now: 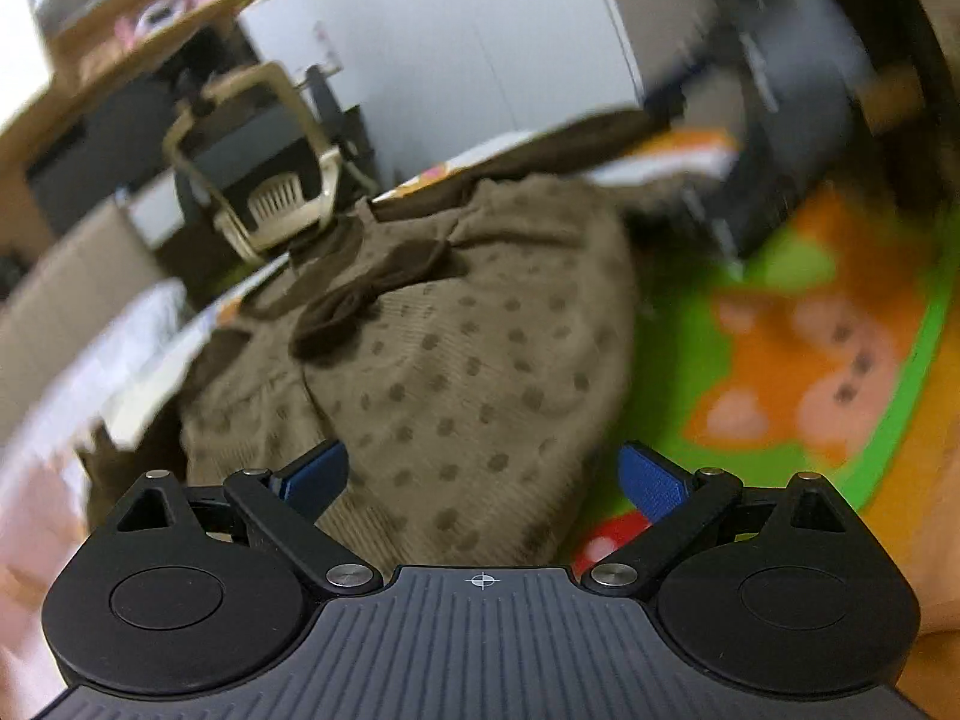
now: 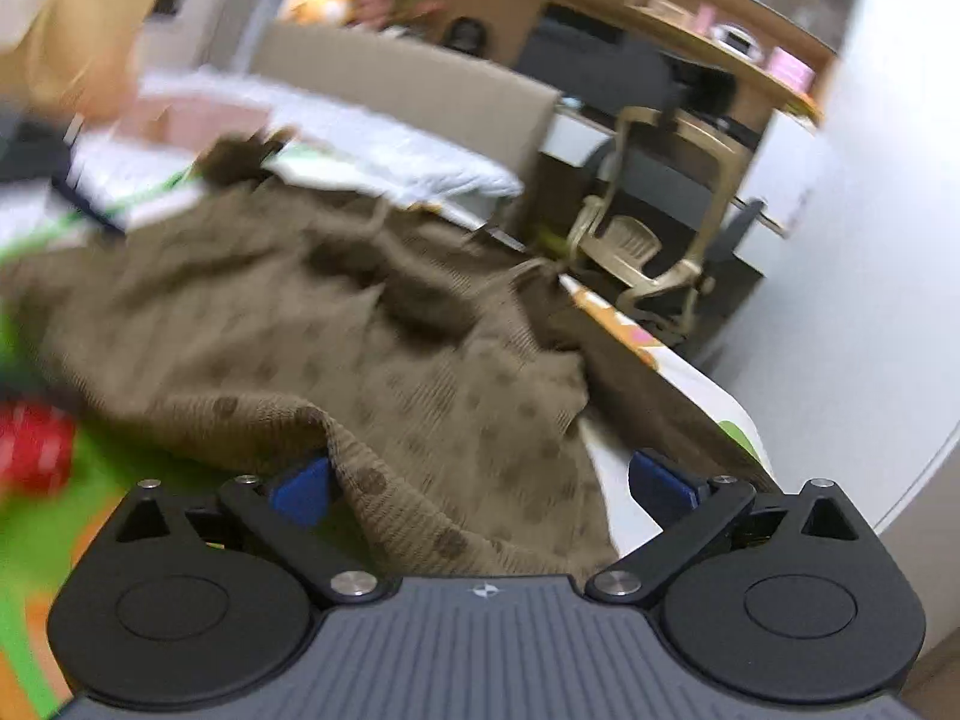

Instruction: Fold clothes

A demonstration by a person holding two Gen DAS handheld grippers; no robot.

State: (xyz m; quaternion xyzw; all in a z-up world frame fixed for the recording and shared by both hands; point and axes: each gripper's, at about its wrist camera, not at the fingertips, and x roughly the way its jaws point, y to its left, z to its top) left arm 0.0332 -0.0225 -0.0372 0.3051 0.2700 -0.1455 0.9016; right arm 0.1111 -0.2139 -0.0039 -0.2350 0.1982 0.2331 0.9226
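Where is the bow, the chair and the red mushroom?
bow (image 1: 372, 294), left wrist view, on the dark knot at the front of the dotted brown dress.
chair (image 2: 630, 246), right wrist view, on its beige slatted seat.
red mushroom (image 1: 606, 540), left wrist view, on its spotted cap printed on the play mat.

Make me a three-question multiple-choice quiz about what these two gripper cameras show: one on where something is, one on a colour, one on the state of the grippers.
1. Where does the dress lie?
A. on the play mat
B. over the chair
C. in a drawer

2. What colour is the bow on the dress?
A. pink
B. dark brown
C. white

3. How do the left gripper and right gripper stand?
A. both shut on cloth
B. one open, one shut
C. both open

Answers: 1 A, the dress spreads over the green and orange mat. 2 B, the bow is darker than the dotted tan knit. 3 C, in each view the blue fingers stand wide apart, with cloth between them.
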